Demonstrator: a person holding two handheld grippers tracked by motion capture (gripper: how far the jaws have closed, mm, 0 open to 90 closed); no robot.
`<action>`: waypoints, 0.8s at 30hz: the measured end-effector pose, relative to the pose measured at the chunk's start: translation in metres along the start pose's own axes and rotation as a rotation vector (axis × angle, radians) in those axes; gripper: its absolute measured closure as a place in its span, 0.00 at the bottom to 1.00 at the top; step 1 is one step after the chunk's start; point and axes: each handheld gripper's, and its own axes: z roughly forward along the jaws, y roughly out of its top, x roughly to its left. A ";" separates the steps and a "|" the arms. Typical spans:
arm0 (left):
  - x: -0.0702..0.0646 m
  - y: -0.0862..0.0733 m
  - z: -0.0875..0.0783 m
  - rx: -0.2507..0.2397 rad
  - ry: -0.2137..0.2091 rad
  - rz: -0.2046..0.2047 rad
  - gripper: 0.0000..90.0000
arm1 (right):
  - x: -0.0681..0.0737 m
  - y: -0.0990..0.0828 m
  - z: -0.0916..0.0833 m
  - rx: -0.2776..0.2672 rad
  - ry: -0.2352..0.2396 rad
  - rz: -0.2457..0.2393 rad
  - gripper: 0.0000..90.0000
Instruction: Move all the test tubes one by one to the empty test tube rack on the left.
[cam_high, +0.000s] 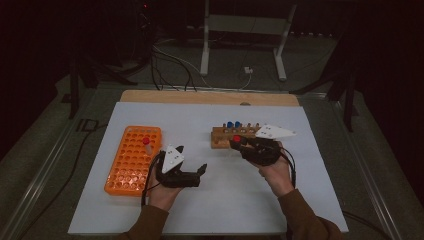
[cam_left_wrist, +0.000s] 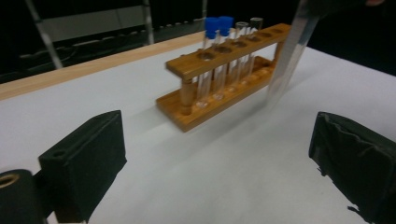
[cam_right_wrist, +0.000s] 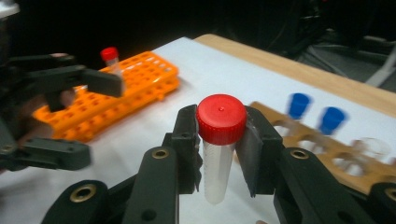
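Observation:
My right gripper is shut on a clear red-capped tube, held upright just left of the wooden rack; from above the red cap sits at the rack's near left end. Two blue-capped tubes and two uncapped ones stand in that rack. My left gripper is open and empty between the two racks, jaws wide apart. Its view catches the held tube, blurred, hanging beside the rack. Another red-capped tube stands in the orange rack.
A white mat covers the wooden table. Beyond the far edge are cables and white stand legs on a dark floor. The left gripper's jaws show at the left of the right gripper view, in front of the orange rack.

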 end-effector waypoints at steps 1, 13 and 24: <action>-0.002 0.001 0.002 0.005 -0.006 0.002 0.06 | 0.003 0.000 0.002 0.005 0.009 -0.002 0.78; -0.018 0.011 0.025 0.038 -0.034 0.037 0.18 | 0.029 0.000 0.024 0.032 0.091 -0.026 0.78; -0.022 0.011 0.026 0.029 -0.088 0.054 0.59 | 0.036 -0.001 0.029 0.044 0.117 -0.033 0.78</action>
